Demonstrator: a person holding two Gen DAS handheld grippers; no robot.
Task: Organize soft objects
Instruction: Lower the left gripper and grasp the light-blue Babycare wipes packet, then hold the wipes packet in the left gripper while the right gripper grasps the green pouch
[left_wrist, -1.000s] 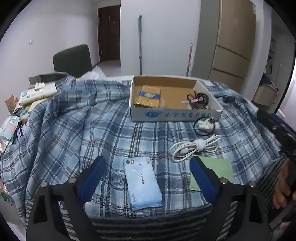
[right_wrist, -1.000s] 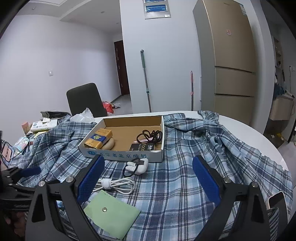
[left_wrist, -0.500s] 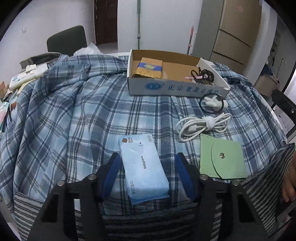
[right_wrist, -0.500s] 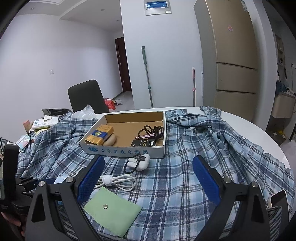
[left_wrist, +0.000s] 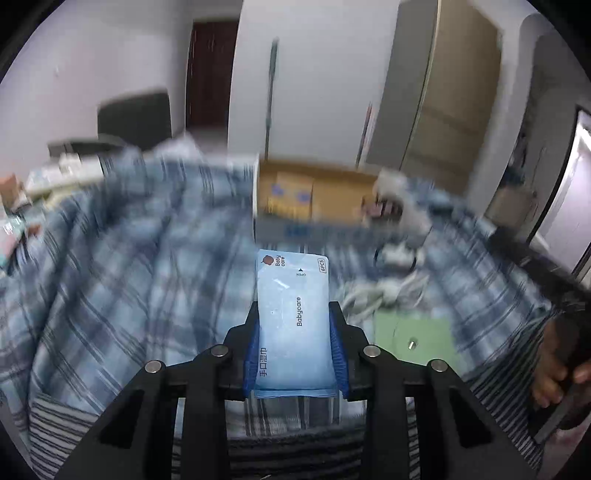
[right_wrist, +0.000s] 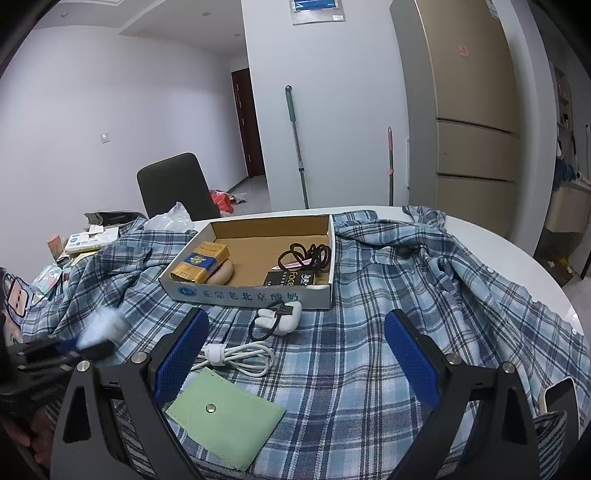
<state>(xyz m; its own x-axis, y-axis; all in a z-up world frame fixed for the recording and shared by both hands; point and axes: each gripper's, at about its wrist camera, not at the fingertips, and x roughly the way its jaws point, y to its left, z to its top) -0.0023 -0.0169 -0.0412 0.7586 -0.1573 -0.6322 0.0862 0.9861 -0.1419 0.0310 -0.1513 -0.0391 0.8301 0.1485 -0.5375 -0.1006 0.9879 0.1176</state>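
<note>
Sitting clamped inside left claw (left_wrist: 294, 354): wipes pack (left_wrist: 293, 325)

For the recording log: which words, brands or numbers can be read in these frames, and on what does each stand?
"Babycare", "Baby care", "6PCS", "OPEN", "手口湿巾": wipes pack, clamped in the left gripper.
"北京老北京酸奶": front wall of the cardboard box; first character uncertain.
"Face": black packet in the box; smaller print unreadable.
Yellow pack: print too small.
Right gripper: open, no text.
</note>
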